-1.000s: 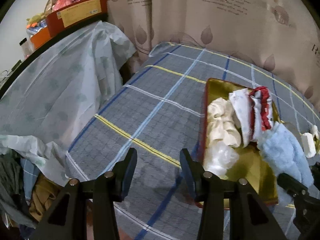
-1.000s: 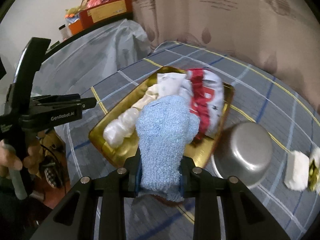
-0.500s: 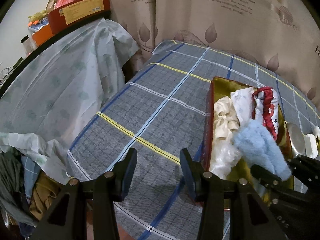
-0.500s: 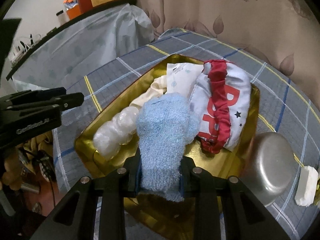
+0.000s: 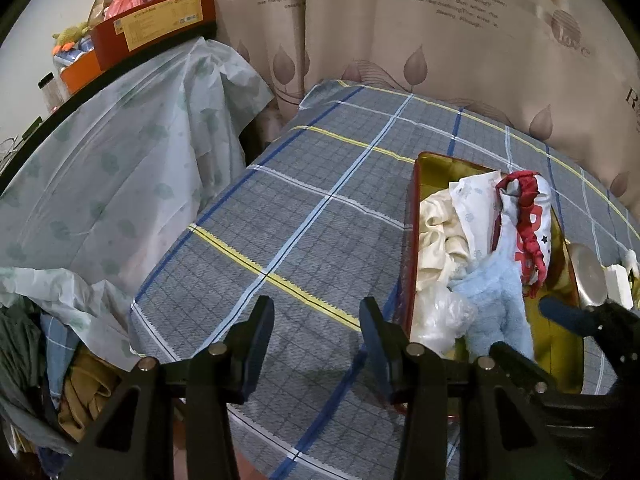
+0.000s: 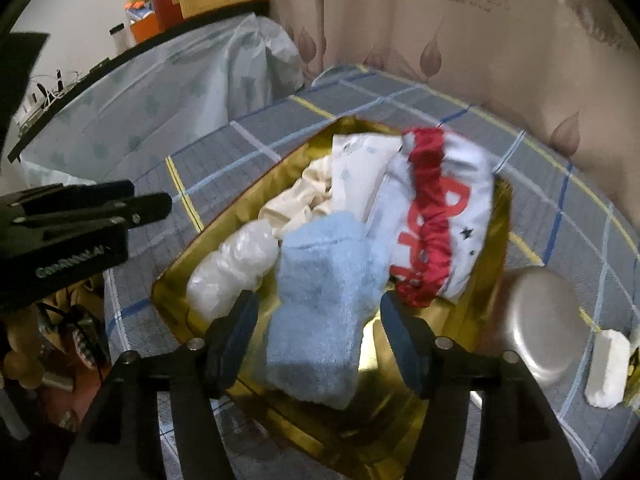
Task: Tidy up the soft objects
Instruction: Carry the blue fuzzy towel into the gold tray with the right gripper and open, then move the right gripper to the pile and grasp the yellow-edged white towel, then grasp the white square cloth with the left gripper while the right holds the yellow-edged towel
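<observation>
Right tongs [image 6: 316, 336] angled down, opening around blue sock [image 6: 324, 304]; left tongs [image 5: 316, 344] apart, empty.

Each tool is built from matte black, angular plastic. On the left tool [image 5: 316, 344], two flat dark fingers [image 5: 256, 344] are carried on branching black struts, with a round silver screw head seen at each joint. The same build is seen on the right tool [image 6: 316, 338], whose finger pads [image 6: 400, 344] show a dark bluish tint. In the right wrist view, pale lettering, too blurred to be read with certainty, is printed along the left tool's side.
</observation>
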Available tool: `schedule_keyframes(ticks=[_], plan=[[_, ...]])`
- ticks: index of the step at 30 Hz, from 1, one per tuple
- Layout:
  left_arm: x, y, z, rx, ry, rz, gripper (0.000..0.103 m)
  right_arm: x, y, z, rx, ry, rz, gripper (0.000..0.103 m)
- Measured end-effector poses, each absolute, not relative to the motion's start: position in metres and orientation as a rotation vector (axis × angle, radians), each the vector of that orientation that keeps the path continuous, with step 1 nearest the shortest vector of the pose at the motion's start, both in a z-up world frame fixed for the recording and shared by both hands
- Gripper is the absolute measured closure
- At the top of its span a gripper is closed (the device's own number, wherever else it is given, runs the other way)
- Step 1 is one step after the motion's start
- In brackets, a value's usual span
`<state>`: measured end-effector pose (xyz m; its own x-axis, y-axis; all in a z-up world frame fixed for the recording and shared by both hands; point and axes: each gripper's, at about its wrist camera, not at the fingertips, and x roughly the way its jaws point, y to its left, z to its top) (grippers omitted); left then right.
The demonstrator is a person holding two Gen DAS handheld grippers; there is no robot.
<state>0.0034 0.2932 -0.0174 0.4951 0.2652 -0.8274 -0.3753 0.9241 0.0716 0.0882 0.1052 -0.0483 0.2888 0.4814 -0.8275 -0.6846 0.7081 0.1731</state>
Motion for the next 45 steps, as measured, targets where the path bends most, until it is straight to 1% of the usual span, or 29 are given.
schedule_keyframes(ticks=[7, 14, 25, 29, 36, 41, 42, 44, 45], plan=[[0.002, 0.294, -0.016, -0.136, 0.981, 0.398, 0.058, 0.082, 0.084, -0.023, -0.190, 0.953, 0.777, 0.039], [0.002, 0.295, -0.017, -0.143, 0.990, 0.411, 0.058, 0.087, 0.019, -0.010, -0.142, 0.900, 0.659, 0.039], [0.003, 0.290, -0.020, -0.112, 0.995, 0.423, 0.058, 0.149, -0.147, -0.035, -0.028, 0.935, 0.251, 0.039], [0.005, 0.284, -0.017, -0.096, 0.987, 0.423, 0.058, 0.174, -0.193, -0.044, 0.036, 0.948, 0.126, 0.039], [0.007, 0.267, -0.013, -0.064, 0.999, 0.393, 0.058, 0.212, -0.219, -0.076, 0.077, 1.001, 0.060, 0.039], [0.013, 0.248, -0.008, -0.052, 1.008, 0.353, 0.058, 0.211, -0.226, -0.089, 0.075, 0.996, 0.064, 0.037], [0.015, 0.243, -0.007, -0.044, 1.007, 0.347, 0.058, 0.210, -0.229, -0.090, 0.076, 0.987, 0.068, 0.038], [0.019, 0.232, -0.005, -0.021, 1.008, 0.335, 0.058, 0.206, -0.234, -0.092, 0.098, 0.981, 0.078, 0.045], [0.021, 0.226, -0.004, -0.011, 1.008, 0.322, 0.058, 0.205, -0.238, -0.093, 0.119, 0.985, 0.091, 0.046]])
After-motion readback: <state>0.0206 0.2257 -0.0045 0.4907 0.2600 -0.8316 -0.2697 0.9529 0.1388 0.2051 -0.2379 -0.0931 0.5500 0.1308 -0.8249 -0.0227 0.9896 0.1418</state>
